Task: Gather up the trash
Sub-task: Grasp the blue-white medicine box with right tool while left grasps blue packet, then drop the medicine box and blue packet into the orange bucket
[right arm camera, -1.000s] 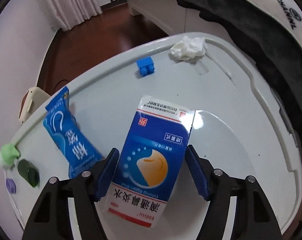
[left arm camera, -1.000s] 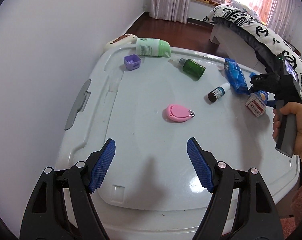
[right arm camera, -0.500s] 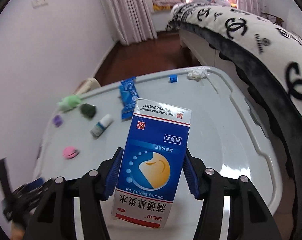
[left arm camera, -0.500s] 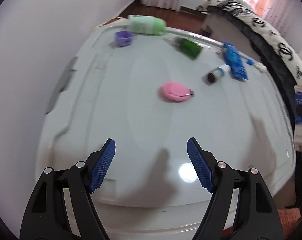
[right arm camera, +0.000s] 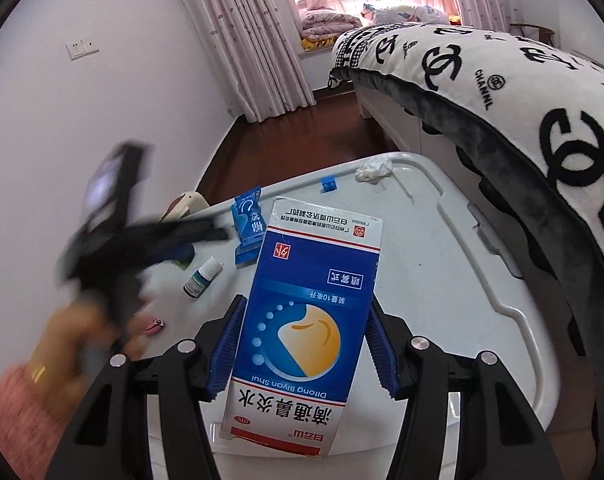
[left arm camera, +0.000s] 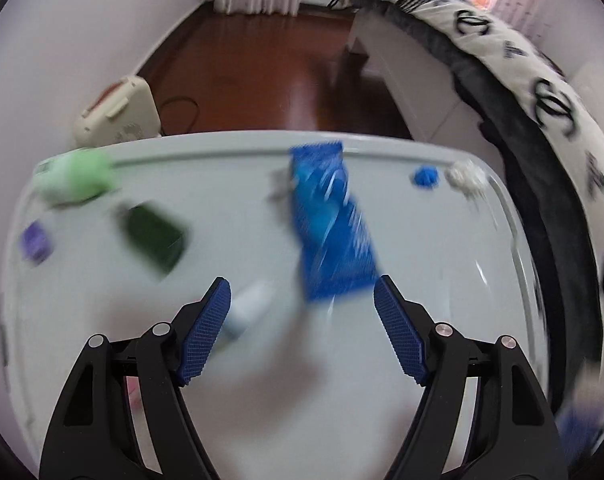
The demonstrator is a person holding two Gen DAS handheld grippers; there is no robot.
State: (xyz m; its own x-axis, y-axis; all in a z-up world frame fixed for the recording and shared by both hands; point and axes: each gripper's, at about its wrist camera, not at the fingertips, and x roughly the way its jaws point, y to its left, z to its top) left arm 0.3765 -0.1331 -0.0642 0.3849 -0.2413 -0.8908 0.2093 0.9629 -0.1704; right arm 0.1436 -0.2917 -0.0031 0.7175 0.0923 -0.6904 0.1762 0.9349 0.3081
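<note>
My right gripper [right arm camera: 305, 308] is shut on a blue and white medicine box [right arm camera: 310, 320] and holds it up above the white bin lid [right arm camera: 442, 280]. In the blurred left wrist view, my left gripper [left arm camera: 302, 292] hangs open over the lid [left arm camera: 442, 320], with nothing between its fingers. A blue wrapper [left arm camera: 330, 232] lies just beyond the pads. A small white dropper bottle [left arm camera: 247, 308] lies by the left finger. A crumpled tissue [left arm camera: 466, 174] sits at the lid's far right corner.
Also on the lid are a dark green bottle [left arm camera: 153, 236], a pale green bottle [left arm camera: 75, 180], a purple cube [left arm camera: 35, 242] and a blue brick [left arm camera: 425, 176]. A pink item [right arm camera: 153, 326] lies near the person's hand [right arm camera: 73, 336]. The bed [right arm camera: 522, 100] borders the right side.
The left gripper swept right across the lid, from facing the pink item to hanging over the blue wrapper. The right gripper lifted the box off the lid and tilted upward.
</note>
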